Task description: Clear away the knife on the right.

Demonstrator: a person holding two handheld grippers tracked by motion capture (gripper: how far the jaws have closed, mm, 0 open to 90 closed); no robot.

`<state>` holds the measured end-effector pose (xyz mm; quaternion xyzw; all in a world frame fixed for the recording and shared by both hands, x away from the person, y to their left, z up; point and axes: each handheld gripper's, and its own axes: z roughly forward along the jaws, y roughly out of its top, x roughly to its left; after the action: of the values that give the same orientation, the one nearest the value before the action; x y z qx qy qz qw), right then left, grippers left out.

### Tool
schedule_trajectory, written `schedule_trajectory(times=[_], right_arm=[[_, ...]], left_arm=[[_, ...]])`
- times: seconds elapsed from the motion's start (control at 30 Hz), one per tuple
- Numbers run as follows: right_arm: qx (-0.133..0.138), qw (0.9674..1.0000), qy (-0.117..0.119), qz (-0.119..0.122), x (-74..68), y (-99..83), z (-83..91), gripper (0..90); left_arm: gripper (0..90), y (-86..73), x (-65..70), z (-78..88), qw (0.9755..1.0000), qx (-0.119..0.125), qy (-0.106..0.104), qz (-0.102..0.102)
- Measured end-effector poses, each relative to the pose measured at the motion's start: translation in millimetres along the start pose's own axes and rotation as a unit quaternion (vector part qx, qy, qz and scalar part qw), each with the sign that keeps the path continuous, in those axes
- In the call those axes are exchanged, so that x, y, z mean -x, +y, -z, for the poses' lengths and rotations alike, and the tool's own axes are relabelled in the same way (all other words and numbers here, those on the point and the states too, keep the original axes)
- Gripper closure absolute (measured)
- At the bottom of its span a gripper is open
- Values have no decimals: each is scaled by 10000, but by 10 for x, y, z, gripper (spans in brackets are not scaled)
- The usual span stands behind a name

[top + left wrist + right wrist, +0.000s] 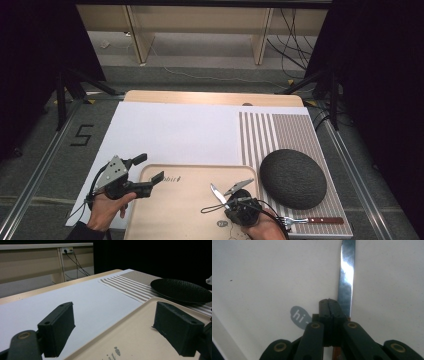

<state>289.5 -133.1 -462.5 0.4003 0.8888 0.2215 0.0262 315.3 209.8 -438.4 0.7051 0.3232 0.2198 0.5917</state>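
The knife has its tip cut off by the top edge in the right gripper view, and its handle lies mostly hidden beneath the shut jaws.

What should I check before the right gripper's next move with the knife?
1. Right gripper fingers shut: ok.
2. Knife clamped between them: cannot tell; the blade runs beside the seam where the fingers meet.
3. Left gripper open, holding nothing: ok, it sits at the tray edge.
4. Tray bare ahead of the blade: ok.
5. Fork out of the way on the mat: ok.
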Motion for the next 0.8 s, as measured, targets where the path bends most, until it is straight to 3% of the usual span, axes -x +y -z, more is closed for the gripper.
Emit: schedule_trajectory(times=[0.13, 0.5, 0.8], right_arm=[[-10, 9998, -180, -9, 16, 1, 8, 900], [4, 9983, -468, -356, 227, -49, 100, 900], [-7, 9972, -645, -365, 318, -108, 156, 900]], left_arm=[[159, 1, 1, 0, 10000, 4, -4, 0], [160, 3, 1, 1, 10000, 6, -7, -14], [160, 8, 3, 10, 10000, -35, 12, -29]])
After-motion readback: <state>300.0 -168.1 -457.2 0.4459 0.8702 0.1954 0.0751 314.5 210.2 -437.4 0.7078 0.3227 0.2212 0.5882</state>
